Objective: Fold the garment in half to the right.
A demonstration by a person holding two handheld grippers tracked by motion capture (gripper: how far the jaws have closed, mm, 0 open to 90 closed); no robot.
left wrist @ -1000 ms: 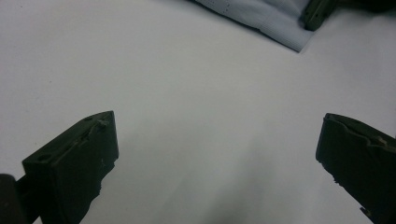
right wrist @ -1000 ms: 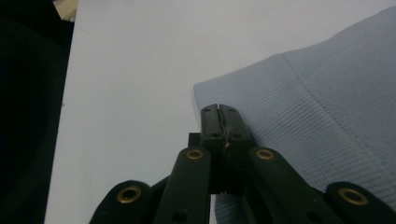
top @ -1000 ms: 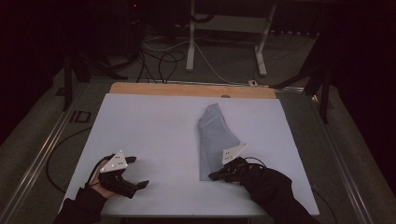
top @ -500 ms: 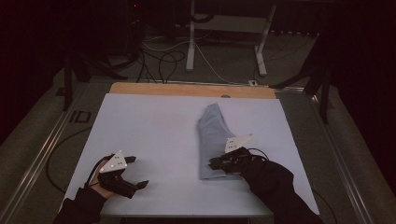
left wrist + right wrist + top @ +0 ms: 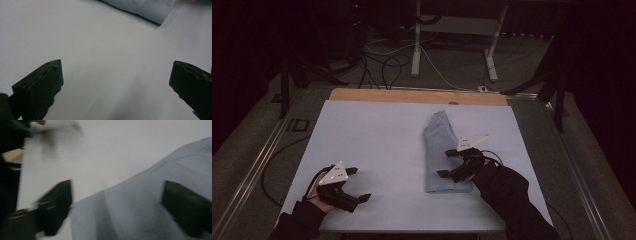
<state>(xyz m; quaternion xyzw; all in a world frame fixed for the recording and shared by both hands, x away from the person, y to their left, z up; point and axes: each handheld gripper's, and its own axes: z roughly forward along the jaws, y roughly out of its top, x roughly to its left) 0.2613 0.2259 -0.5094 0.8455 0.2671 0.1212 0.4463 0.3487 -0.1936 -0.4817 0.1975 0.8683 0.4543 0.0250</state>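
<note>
A folded light blue-grey cloth point(image 5: 439, 142) lies lengthwise on the right half of the white table point(image 5: 372, 140). My right gripper point(image 5: 443, 164) hovers over the cloth's near end. Its jaws have just been opening and now stand wide apart with nothing pressed between them. In the blurred right gripper view the cloth point(image 5: 140, 202) lies beneath that gripper point(image 5: 116, 205). My left gripper point(image 5: 361, 184) rests open near the table's front left. In the left gripper view this gripper point(image 5: 116, 82) has bare table between its jaws, with a corner of the cloth point(image 5: 147, 7) farther off.
A wooden strip point(image 5: 412, 95) runs along the table's far edge. Beyond it are cables point(image 5: 387, 60) on the floor and a white stand point(image 5: 417, 40). A metal rail point(image 5: 257, 165) runs along the left side.
My right gripper has lifted and drawn away from the table's front edge, and its jaws went from shut to open over the cloth. The left gripper has stayed still.
</note>
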